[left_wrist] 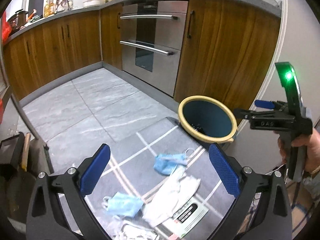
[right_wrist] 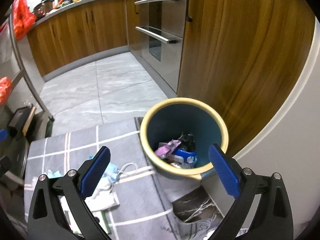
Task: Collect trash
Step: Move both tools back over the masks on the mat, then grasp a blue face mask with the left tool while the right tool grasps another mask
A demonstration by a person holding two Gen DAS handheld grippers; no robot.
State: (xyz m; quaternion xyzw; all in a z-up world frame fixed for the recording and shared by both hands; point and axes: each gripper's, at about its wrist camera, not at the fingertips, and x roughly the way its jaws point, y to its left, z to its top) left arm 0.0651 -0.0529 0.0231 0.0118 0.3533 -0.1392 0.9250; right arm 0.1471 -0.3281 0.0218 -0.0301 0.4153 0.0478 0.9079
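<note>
Trash: blue masks (left_wrist: 170, 163) and white papers (left_wrist: 176, 196) scattered on grey mat (left_wrist: 128, 140), low between jaws of left gripper (left_wrist: 160, 176), spread wide, nothing held. Bin (right_wrist: 184, 138), teal with cream rim, just ahead between jaws of right gripper (right_wrist: 160, 174), also released and empty; wrappers (right_wrist: 176, 154) inside. One mask (right_wrist: 112, 172) beside its left pad. Oven (left_wrist: 154, 46) and cabinets (left_wrist: 226, 54) beyond.
</note>
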